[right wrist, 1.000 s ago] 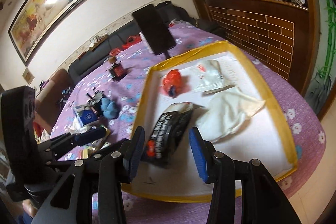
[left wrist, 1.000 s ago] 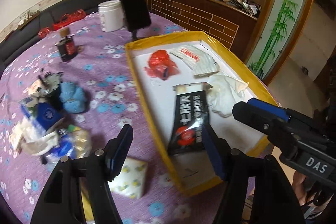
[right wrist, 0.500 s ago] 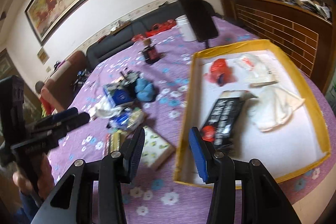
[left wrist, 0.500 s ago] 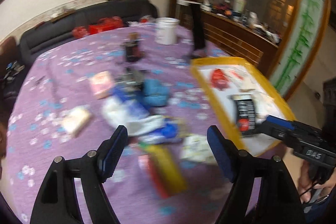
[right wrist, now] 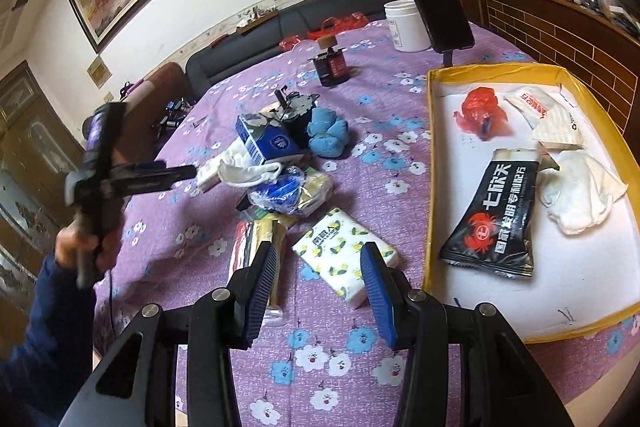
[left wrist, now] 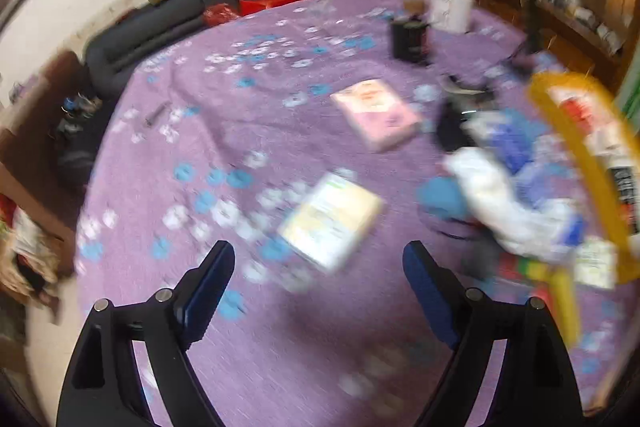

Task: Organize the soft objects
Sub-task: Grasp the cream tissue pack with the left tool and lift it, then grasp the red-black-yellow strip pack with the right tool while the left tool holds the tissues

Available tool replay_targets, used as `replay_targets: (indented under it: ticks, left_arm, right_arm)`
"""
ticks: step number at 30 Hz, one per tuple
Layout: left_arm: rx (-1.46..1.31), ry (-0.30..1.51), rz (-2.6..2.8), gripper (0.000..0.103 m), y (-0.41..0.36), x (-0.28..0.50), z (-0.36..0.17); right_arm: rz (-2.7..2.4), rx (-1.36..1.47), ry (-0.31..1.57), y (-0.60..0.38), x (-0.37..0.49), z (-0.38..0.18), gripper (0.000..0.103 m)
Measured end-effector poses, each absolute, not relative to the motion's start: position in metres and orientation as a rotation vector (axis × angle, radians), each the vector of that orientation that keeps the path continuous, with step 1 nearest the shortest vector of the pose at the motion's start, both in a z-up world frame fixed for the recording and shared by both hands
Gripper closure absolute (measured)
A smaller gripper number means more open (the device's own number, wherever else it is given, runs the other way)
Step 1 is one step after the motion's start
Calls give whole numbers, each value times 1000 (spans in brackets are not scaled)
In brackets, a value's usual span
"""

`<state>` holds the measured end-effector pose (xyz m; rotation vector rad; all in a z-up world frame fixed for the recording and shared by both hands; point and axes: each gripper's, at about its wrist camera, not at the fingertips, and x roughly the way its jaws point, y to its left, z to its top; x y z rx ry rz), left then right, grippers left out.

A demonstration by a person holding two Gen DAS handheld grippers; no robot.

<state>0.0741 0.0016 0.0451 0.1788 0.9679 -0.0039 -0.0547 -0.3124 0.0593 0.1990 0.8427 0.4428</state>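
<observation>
My right gripper (right wrist: 320,279) is open and empty, just above a lemon-print tissue pack (right wrist: 346,254) on the purple cloth. The yellow-rimmed tray (right wrist: 430,163) at the right holds a black snack bag (right wrist: 498,211), a red plastic bag (right wrist: 480,109), a white cloth (right wrist: 580,191) and a white pouch (right wrist: 548,115). A blue towel (right wrist: 328,133), white cloth (right wrist: 248,169) and blue box (right wrist: 266,139) lie in a pile. My left gripper (left wrist: 320,291) is open and empty above the cloth, near a pale tissue pack (left wrist: 332,219); it also shows in the right wrist view (right wrist: 176,173). The left view is blurred.
A pink pack (left wrist: 376,113) lies mid-table. A white jar (right wrist: 406,25), a dark bottle (right wrist: 332,65) and a black phone on a stand (right wrist: 434,3) stand at the back. A foil roll (right wrist: 260,247) lies beside the tissue pack. A dark sofa (right wrist: 280,31) is behind.
My left gripper has swung left, away from the tray, over the table's left side. My right gripper has drawn back from the tray to above the lemon-print tissue pack.
</observation>
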Motion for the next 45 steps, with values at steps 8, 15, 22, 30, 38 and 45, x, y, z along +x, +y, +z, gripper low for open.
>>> replay_targets:
  ticks: [8,15,22,30,38,45]
  left_arm:
    - [368,1036,-80,18,-13,108,9]
    - [272,1027,-19,52,-6,112,5]
    - [110,1063,43,62,-4,63,18]
    - [0,961,52,62,-14,19,30]
    - [-36,924,-3,62,-17,24,20]
    - [-82,873,-27,62,-9,23,26]
  right_arm:
    - [451,177,863,-302,-58,56,55]
    - [496,136,878,-280,-59,52,55]
    - [556,84,914,-247,-58,38,39]
    - [532,-7,965,-205,-45,15,32]
    - [458,-111,975,-190,-40,-7,53]
    - [497,-51,894,-197,-46,9,54]
